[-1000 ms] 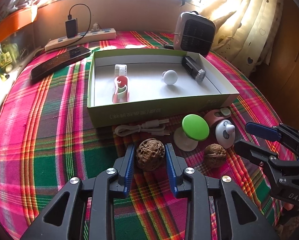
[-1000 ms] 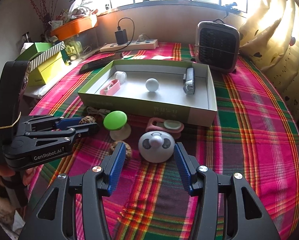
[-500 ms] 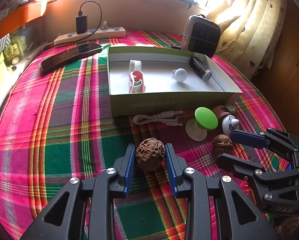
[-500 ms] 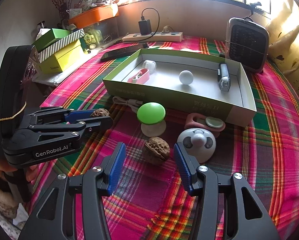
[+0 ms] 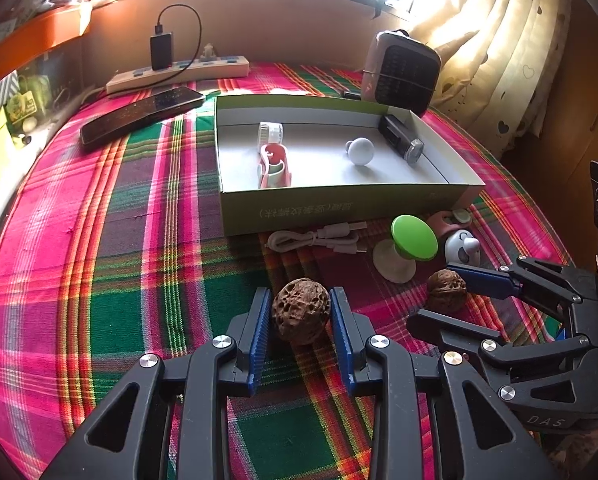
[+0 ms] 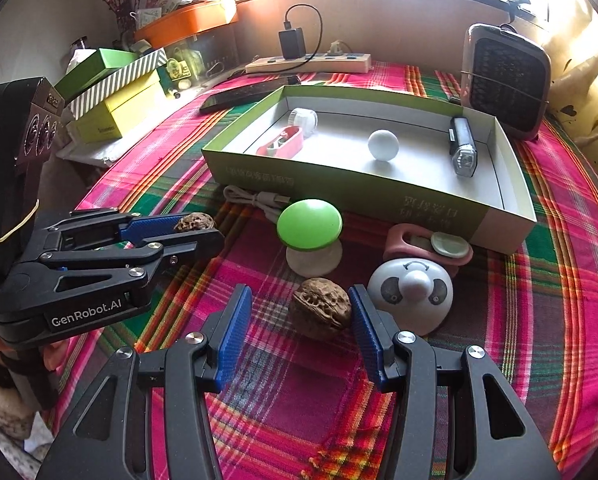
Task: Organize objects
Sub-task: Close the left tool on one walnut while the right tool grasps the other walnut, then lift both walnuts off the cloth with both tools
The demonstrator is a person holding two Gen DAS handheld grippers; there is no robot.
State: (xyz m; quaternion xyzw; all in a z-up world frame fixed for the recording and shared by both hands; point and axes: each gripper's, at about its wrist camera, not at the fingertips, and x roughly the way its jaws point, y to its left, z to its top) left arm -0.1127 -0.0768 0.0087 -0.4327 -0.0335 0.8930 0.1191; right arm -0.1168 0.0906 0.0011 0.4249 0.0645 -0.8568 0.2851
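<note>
The landmark was the open green box [image 5: 339, 208], which stood on the plaid tablecloth [image 5: 111, 240]. Inside the box lay a white ball [image 5: 361, 151], a black bicycle light [image 5: 401, 140] against its right wall, a pink holder [image 5: 273, 164] near its left wall, and a small white roll [image 5: 270, 133] just behind the holder.

In front of the box, on the cloth, a white cable [image 5: 319, 238] lay just beside its front wall. To the right of the cable stood a green mushroom-shaped lamp [image 5: 413, 240], then a pink clip [image 6: 427, 242] close to the front wall, and a white panda-faced gadget [image 6: 413, 294] in front of the clip.

The left gripper [image 5: 301, 316] was well in front of the box. Its blue pads pressed both sides of a round pitted walnut [image 5: 301, 311], so the jaws were narrow and held it.

The right gripper [image 6: 299, 320] was in front of the lamp. Its jaws stood wide around a second walnut [image 6: 321, 308], which lay on the cloth. The right pad was touching or almost touching this nut, and the left pad was clearly apart from it.

Behind the box stood a small heater [image 5: 401, 70], a power strip [image 5: 179, 74] and a dark phone [image 5: 139, 114].
</note>
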